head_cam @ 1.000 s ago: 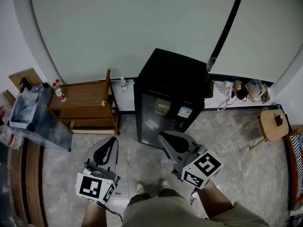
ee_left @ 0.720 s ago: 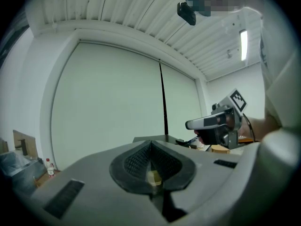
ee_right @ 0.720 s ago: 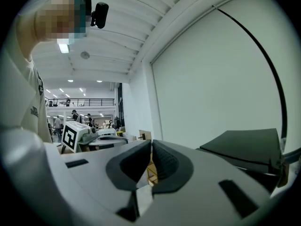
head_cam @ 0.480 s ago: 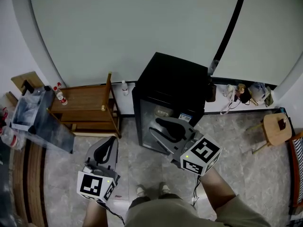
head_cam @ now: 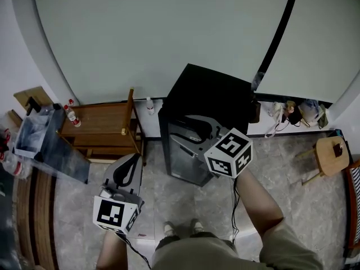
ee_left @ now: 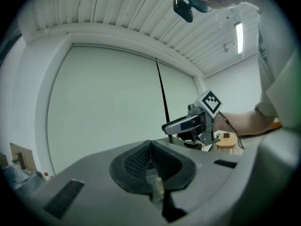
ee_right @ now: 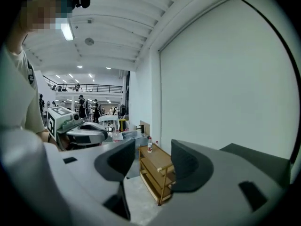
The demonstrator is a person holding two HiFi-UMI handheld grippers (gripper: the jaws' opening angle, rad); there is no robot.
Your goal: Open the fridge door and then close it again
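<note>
A black mini fridge (head_cam: 211,97) stands against the pale wall, and its glass door (head_cam: 188,165) looks closed. My right gripper (head_cam: 179,128) hovers in front of the door's upper left part and points toward the left edge. Its jaws have just been opening and stand apart with nothing between them; the right gripper view (ee_right: 148,161) shows only floor and a wooden shelf through the gap. My left gripper (head_cam: 130,163) hangs lower left of the fridge, clear of it, with its pads (ee_left: 141,159) pressed together on nothing.
A wooden shelf unit (head_cam: 101,122) stands left of the fridge, with bottles (head_cam: 72,116) on it and beside it. A clear plastic box (head_cam: 34,131) is at far left. A round stool (head_cam: 329,151) and bags (head_cam: 292,111) are to the right. The person's feet (head_cam: 180,226) are on the tiled floor.
The right gripper has moved up and forward from near the person's body to the fridge door's upper left, and its jaws have opened. The left gripper shifted only slightly.
</note>
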